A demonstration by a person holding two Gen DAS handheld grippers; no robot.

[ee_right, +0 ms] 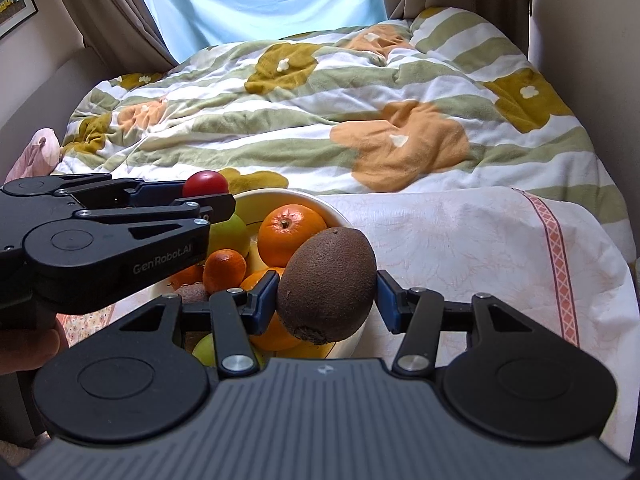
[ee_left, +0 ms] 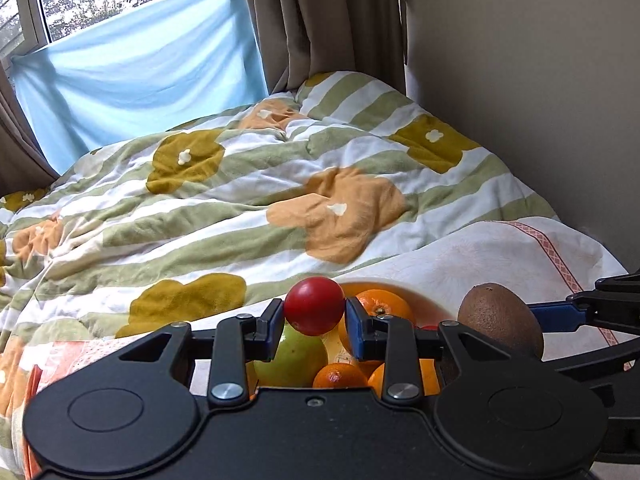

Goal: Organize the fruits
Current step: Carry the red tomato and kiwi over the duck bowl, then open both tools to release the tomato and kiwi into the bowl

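My left gripper (ee_left: 315, 312) is shut on a small red tomato (ee_left: 315, 305) and holds it above a white bowl (ee_right: 340, 218). The tomato also shows in the right wrist view (ee_right: 206, 183). My right gripper (ee_right: 327, 292) is shut on a brown kiwi (ee_right: 326, 285) over the bowl's right side; the kiwi also shows in the left wrist view (ee_left: 500, 320). The bowl holds a large orange (ee_right: 291, 233), a small mandarin (ee_right: 224, 266), a green apple (ee_right: 228, 234) and more fruit, partly hidden by the grippers.
The bowl sits on a white cloth with a pink patterned stripe (ee_right: 556, 248). Behind it lies a bed with a rumpled green-striped floral duvet (ee_right: 320, 112). A wall (ee_left: 540, 80) runs along the right, and curtains and a blue sheet (ee_left: 140, 68) hang at the window.
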